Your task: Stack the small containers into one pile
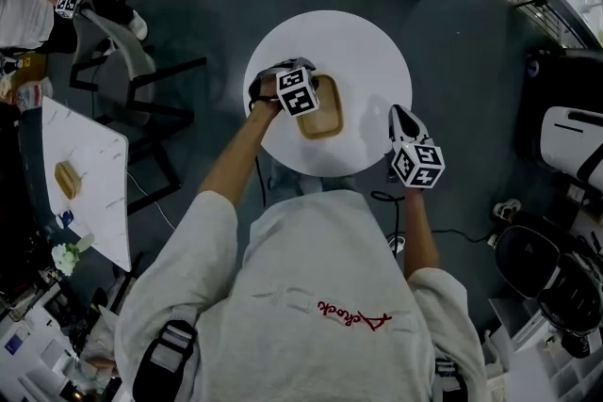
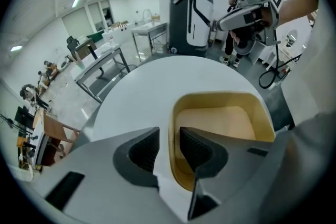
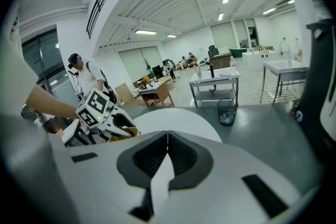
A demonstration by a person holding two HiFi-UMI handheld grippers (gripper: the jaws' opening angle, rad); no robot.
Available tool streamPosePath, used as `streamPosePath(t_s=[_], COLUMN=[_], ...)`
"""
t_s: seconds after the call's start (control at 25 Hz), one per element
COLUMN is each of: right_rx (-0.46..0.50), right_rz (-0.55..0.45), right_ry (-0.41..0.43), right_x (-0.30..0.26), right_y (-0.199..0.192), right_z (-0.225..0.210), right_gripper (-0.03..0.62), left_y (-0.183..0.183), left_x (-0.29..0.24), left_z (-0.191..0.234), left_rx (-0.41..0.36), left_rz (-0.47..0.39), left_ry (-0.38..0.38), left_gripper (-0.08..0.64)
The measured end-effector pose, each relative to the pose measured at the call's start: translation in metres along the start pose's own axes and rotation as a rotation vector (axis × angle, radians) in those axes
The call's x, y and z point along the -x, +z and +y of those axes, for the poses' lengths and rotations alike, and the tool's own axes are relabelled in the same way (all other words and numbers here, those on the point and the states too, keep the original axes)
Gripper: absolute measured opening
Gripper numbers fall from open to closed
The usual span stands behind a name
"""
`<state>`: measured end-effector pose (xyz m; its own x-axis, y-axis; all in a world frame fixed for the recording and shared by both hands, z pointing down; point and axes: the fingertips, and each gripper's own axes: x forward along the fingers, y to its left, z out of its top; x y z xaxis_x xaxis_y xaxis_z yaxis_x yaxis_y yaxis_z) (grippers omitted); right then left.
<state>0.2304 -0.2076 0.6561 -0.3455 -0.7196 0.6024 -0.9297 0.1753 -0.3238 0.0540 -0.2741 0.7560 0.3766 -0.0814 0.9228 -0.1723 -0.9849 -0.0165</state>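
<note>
A tan, square container [image 1: 325,120] with rounded corners sits near the middle of the round white table [image 1: 367,52]. I cannot tell whether others are nested inside it. My left gripper [image 1: 303,103] hangs over its left side. In the left gripper view the container [image 2: 226,122] fills the lower right. That gripper [image 2: 169,138] is open, with the container's left wall in the gap and clear of both pads [image 2: 195,148]. My right gripper [image 1: 399,118] hovers at the table's right edge, away from the container. Its jaws [image 3: 167,145] are shut on nothing.
A square white table [image 1: 89,193] with a small object on it stands at the left, with a dark chair [image 1: 141,89] beside it. A person [image 1: 28,5] holding grippers is at the upper left. Black and white machines [image 1: 570,136] stand on the right over the dark floor.
</note>
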Motion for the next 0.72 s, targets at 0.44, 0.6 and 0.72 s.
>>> streamPosePath(t_s=[0.44, 0.6, 0.72], right_rx=[0.004, 0.006, 0.010], right_rz=[0.002, 0.003, -0.001], right_ry=[-0.003, 0.003, 0.012], right_x=[0.005, 0.008, 0.009], right_y=[-0.005, -0.006, -0.005], right_z=[-0.003, -0.005, -0.001], right_gripper=[0.021, 0.021, 0.021], left_y=[-0.013, -0.004, 0.000], left_x=[0.002, 0.021, 0.038], left_z=[0.020, 0.032, 0.041], left_rx=[0.111, 0.156, 0.180], left_rz=[-0.045, -0.115, -0.165], left_ry=[0.069, 0.144, 0.212], left_gripper=[0.147, 0.152, 0.152])
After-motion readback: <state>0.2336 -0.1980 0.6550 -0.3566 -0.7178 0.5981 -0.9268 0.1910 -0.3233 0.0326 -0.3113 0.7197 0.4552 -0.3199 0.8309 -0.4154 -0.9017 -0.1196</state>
